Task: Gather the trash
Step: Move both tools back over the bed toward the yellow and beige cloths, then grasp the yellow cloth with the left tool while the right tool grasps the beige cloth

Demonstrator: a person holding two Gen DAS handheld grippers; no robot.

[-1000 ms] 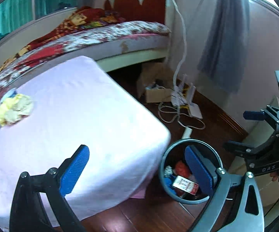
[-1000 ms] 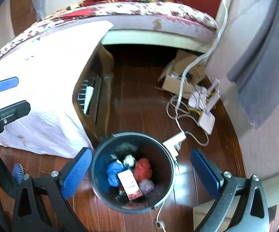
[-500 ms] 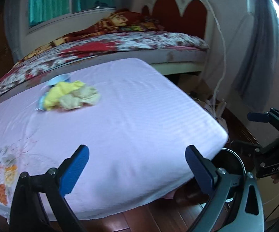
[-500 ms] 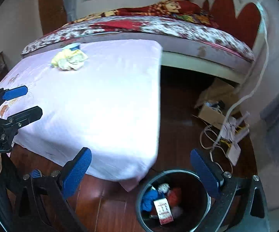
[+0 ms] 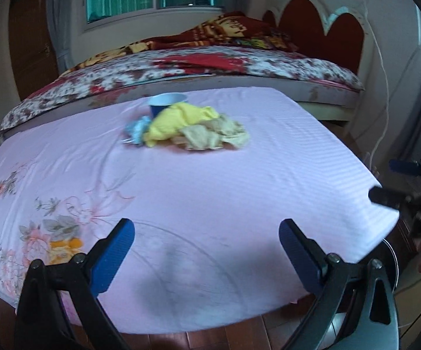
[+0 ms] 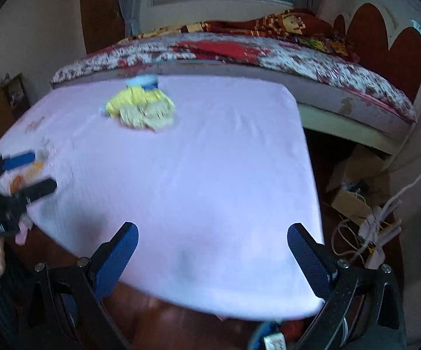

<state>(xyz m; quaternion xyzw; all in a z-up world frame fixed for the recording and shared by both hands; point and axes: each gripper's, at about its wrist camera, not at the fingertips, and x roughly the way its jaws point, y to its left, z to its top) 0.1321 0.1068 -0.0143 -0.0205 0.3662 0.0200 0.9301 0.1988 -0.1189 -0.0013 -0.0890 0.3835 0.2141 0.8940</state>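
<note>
Crumpled yellow and tan wrappers [image 5: 194,129] with a blue paper cup [image 5: 166,102] lie far across the pink-sheeted bench [image 5: 239,189], uncollected. Bin [image 6: 271,339] below the near edge already holds some trash. Left tongs [image 5: 207,250] and right tongs [image 6: 213,250]: both wide, empty, well short of the pile.

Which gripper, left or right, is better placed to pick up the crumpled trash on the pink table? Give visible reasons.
Probably left. The trash pile sits nearly centred ahead of the open left gripper; for the open right gripper it lies off to the left.

Smooth matt pink cloth [image 5: 239,192] covers the table, crumpled yellow paper scraps [image 5: 192,128] atop; glossy wood floor [image 5: 210,338]
</note>
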